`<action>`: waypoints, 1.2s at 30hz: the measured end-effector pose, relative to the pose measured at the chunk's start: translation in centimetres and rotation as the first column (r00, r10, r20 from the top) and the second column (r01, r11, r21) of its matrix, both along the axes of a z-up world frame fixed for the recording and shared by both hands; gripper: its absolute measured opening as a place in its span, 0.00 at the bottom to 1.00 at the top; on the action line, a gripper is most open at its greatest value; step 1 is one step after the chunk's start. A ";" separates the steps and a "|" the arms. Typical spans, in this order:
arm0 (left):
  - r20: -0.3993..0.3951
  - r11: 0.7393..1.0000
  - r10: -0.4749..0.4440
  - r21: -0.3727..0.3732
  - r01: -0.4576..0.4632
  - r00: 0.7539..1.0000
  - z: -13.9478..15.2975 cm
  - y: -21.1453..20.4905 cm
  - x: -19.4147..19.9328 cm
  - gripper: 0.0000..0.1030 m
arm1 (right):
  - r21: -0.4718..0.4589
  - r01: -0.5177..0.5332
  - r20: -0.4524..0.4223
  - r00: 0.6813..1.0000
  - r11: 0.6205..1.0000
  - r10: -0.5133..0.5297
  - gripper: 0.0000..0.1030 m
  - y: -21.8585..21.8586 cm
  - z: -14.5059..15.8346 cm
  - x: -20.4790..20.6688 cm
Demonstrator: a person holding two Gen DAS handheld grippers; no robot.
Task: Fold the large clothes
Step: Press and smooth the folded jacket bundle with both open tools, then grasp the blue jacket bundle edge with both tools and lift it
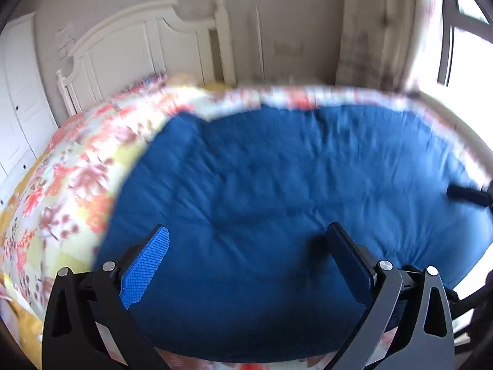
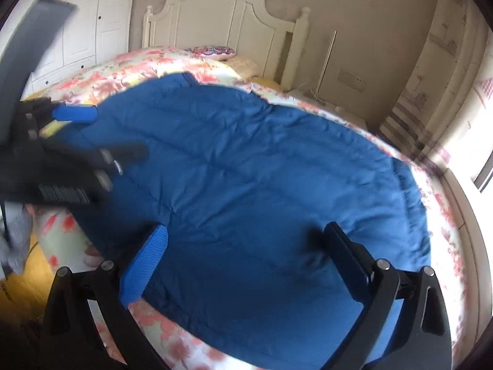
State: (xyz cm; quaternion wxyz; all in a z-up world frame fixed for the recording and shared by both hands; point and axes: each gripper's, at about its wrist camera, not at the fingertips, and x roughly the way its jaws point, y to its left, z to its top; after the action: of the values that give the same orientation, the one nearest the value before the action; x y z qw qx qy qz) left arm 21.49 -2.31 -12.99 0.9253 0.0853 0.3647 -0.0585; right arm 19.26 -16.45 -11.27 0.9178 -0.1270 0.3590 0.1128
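A large blue padded garment [image 1: 277, 191] lies spread flat on the floral bedcover, and the right wrist view shows it [image 2: 262, 169] the same way. My left gripper [image 1: 249, 240] hovers open over the garment's near part, with nothing between its fingers. My right gripper [image 2: 246, 240] is also open above the near edge and holds nothing. The right wrist view catches the left gripper [image 2: 107, 132] at the left, blurred, over the garment's left side. One dark finger of the right gripper [image 1: 468, 194] pokes in at the right edge of the left wrist view.
The bed has a floral cover [image 1: 61, 185] and a white headboard [image 2: 222, 21] at the far end. White wardrobe doors [image 2: 92, 15] stand at the left. A bright window [image 1: 468, 46] and a curtain are at the right. The floor [image 2: 21, 283] beside the bed is yellow.
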 end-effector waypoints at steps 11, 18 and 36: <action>0.029 0.992 0.113 -0.058 -0.111 0.993 -1.0 7.6 -1.3 0.96 | 0.148 0.217 -0.027 0.976 0.965 -0.215 0.97 -11.0 0.3 -1.0; 0.011 0.990 0.111 -0.088 -0.110 0.994 -2.0 8.4 -1.2 0.96 | 0.279 0.268 -0.064 0.963 0.922 -0.260 0.97 -14.2 0.3 -2.8; 0.003 0.990 0.103 -0.099 -0.102 0.995 -2.4 8.6 -1.0 0.96 | 0.686 0.413 -0.280 0.910 0.599 -0.307 0.98 -20.0 -2.7 -5.9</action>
State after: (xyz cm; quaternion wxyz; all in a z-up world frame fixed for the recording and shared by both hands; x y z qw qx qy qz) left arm 20.45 6.27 -15.37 0.9317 0.0210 0.3616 -0.0285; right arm 13.35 -36.48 -13.96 0.8679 0.3338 0.3616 0.0674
